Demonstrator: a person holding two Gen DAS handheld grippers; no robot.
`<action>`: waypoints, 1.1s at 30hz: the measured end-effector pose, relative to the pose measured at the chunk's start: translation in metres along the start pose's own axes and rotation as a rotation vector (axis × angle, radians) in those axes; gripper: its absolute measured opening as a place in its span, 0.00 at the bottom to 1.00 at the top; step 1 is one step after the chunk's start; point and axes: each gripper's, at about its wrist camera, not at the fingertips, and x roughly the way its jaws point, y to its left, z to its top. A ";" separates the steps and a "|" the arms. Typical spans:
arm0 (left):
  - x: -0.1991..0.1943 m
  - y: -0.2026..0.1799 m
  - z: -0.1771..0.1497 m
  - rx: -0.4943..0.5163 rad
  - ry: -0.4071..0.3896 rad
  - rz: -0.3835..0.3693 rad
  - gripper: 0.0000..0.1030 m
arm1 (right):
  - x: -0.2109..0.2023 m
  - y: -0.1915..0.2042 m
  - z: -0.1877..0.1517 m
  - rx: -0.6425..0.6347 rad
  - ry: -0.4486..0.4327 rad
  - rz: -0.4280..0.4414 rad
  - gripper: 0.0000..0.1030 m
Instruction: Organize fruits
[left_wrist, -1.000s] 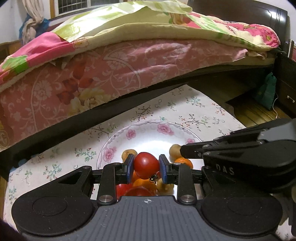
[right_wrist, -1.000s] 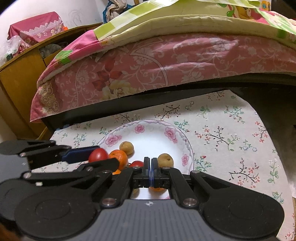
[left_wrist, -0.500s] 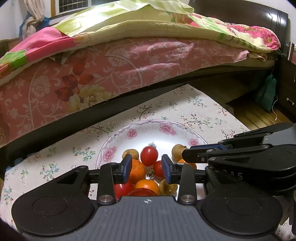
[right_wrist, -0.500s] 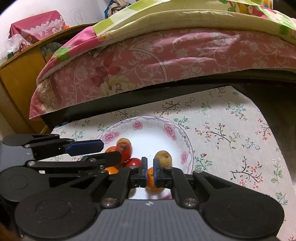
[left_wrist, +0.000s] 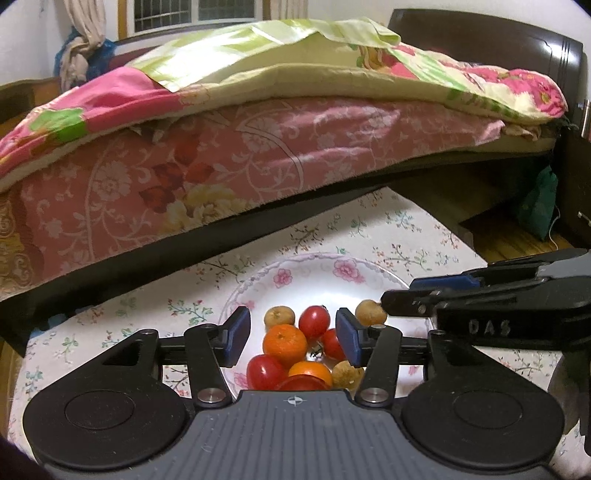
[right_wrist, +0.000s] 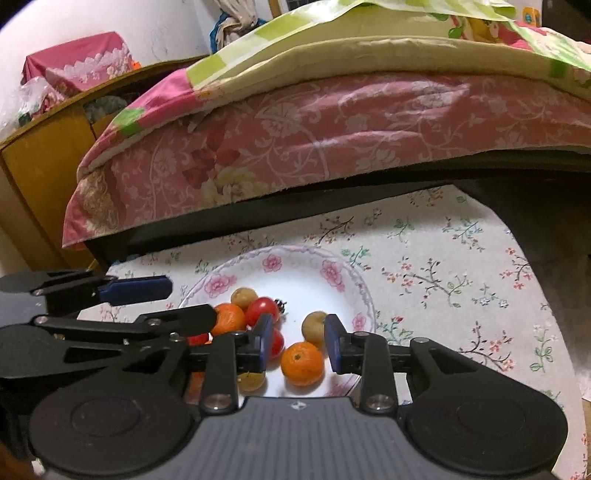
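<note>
A white plate with pink flowers (left_wrist: 306, 273) (right_wrist: 295, 273) holds several small fruits: red tomatoes (left_wrist: 314, 322) (right_wrist: 263, 311), orange mandarins (left_wrist: 284, 342) (right_wrist: 303, 362) and brownish round fruits (left_wrist: 279, 315) (right_wrist: 314, 326). My left gripper (left_wrist: 291, 336) hovers over the near side of the heap, its jaws opening, with nothing pressed between the pads. My right gripper (right_wrist: 295, 344) is just above a mandarin, jaws opening too, pads apart from the fruit. Each gripper shows in the other's view, the right gripper's fingers (left_wrist: 443, 284) at the right and the left gripper's fingers (right_wrist: 136, 288) at the left.
The plate lies on a floral cloth (right_wrist: 443, 266) spread on the floor in front of a bed with a pink flowered sheet (left_wrist: 221, 155). A wooden cabinet (right_wrist: 40, 166) stands at the left, a dark headboard (left_wrist: 498, 48) and a green bag (left_wrist: 535, 206) at the right.
The left gripper, shut on a red tomato, has let go; the tomato now lies on the plate. The right gripper, shut before, has spread its jaws over a mandarin.
</note>
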 end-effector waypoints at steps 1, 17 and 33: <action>-0.002 0.001 0.001 -0.004 -0.004 0.003 0.62 | -0.003 -0.001 0.003 0.006 -0.009 0.002 0.29; -0.057 0.005 -0.001 -0.023 -0.080 0.116 0.91 | -0.066 -0.015 0.009 0.086 -0.075 -0.058 0.30; -0.103 -0.024 -0.059 -0.046 -0.014 0.176 1.00 | -0.106 0.035 -0.066 0.092 0.056 -0.040 0.31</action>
